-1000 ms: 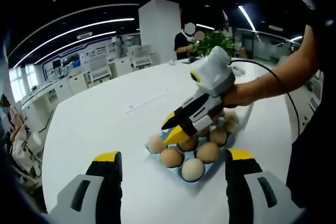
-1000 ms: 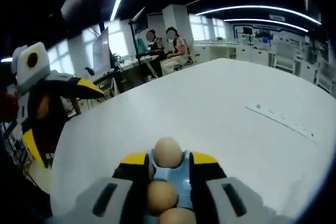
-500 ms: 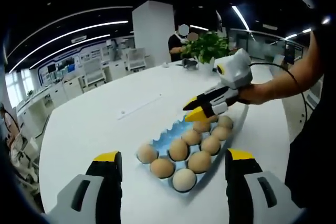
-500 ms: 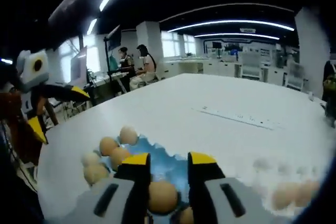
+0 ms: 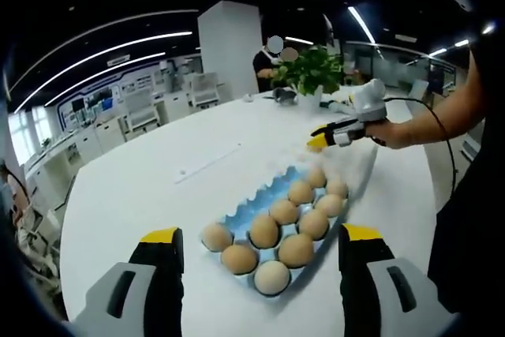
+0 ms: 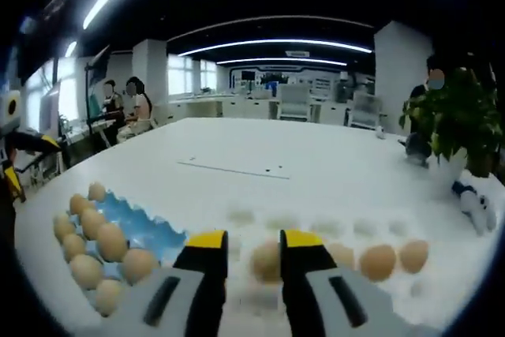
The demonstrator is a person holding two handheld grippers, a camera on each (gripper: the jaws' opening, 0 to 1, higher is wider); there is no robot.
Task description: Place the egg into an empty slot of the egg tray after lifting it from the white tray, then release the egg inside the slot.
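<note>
Left gripper (image 5: 256, 246): your jaws stand wide apart with nothing between them, hovering just short of the near end of the egg tray.

Right gripper (image 6: 252, 244): your jaws are narrow, with a gap between the yellow tips; nothing is gripped. In the left gripper view you hold this gripper (image 5: 322, 139) past the far end of the egg tray, over the white tray.

Egg tray (image 5: 251, 204): blue, lying on the white table (image 5: 142, 187); in the left gripper view it carries nine brown eggs in the slots on its nearer and right-hand part — the blue slots along its far-left edge are bare. In the right gripper view it lies at the left (image 6: 150, 226).

White tray (image 6: 316, 230): pale and hard to tell from the table; it lies straight ahead of your right jaws.

Egg (image 6: 267, 260): brown, sitting in the white tray, seen through the gap between your right tips and beyond them — not touched as far as the blur allows. Three more eggs (image 6: 379, 260) sit in a row to its right.

Plant (image 6: 458, 128): a potted green plant stands on the table beyond the white tray.
</note>
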